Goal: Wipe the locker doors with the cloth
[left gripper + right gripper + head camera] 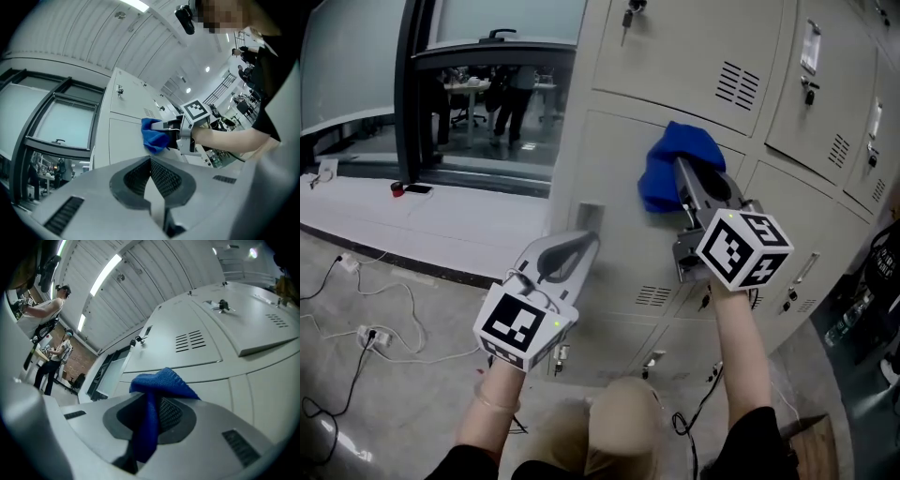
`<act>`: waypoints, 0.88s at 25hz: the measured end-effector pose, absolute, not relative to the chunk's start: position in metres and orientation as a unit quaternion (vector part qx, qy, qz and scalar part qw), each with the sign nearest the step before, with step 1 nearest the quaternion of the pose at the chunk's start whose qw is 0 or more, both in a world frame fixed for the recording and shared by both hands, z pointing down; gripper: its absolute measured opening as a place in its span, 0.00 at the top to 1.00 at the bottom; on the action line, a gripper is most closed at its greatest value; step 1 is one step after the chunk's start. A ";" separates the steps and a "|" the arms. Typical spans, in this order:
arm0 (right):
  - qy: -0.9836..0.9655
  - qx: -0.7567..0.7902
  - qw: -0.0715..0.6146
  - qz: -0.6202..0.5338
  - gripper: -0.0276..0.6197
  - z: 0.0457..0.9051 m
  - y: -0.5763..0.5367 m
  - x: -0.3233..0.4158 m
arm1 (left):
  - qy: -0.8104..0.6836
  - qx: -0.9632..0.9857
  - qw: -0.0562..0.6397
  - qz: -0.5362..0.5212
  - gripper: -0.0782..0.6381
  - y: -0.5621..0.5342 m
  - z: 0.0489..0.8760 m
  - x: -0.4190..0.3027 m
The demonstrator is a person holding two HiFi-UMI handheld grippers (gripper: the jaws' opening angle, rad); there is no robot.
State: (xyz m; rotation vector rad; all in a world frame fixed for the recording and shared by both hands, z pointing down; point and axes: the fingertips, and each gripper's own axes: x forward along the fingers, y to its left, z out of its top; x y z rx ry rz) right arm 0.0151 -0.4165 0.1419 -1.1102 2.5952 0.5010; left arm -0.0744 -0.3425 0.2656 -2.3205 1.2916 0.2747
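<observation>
A blue cloth (675, 167) is pressed against a grey locker door (609, 178) in the head view. My right gripper (684, 178) is shut on the blue cloth; in the right gripper view the cloth (157, 394) hangs between its jaws in front of the lockers (197, 343). My left gripper (581, 246) is shut and holds nothing, low and left of the cloth, close to the same door. The left gripper view shows the cloth (152, 133) and the right gripper (161, 126) against the lockers beyond my closed left jaws (151, 171).
More locker doors with vents, handles and keys (811, 89) stand right and above. A glass partition with a dark frame (412, 84) stands at left. Cables and a power strip (370, 336) lie on the floor. People stand behind the glass (511, 89).
</observation>
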 end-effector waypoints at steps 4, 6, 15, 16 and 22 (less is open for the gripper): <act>0.879 -0.422 0.137 0.173 0.86 0.147 -0.424 0.063 | 0.469 -0.849 0.223 0.096 0.88 -0.348 0.276 -0.073; 0.867 -0.447 0.139 0.170 0.86 0.148 -0.429 0.089 | 0.470 -0.849 0.220 0.096 0.88 -0.349 0.278 -0.074; 0.813 -0.536 0.160 0.164 0.86 0.153 -0.436 0.154 | 0.468 -0.851 0.217 0.096 0.88 -0.348 0.286 -0.071; 0.813 -0.533 0.162 0.170 0.86 0.154 -0.430 0.146 | 0.469 -0.851 0.218 0.095 0.88 -0.347 0.287 -0.071; 0.885 -0.395 0.144 0.198 0.86 0.182 -0.379 0.031 | 0.484 -0.842 0.220 0.090 0.88 -0.343 0.288 -0.081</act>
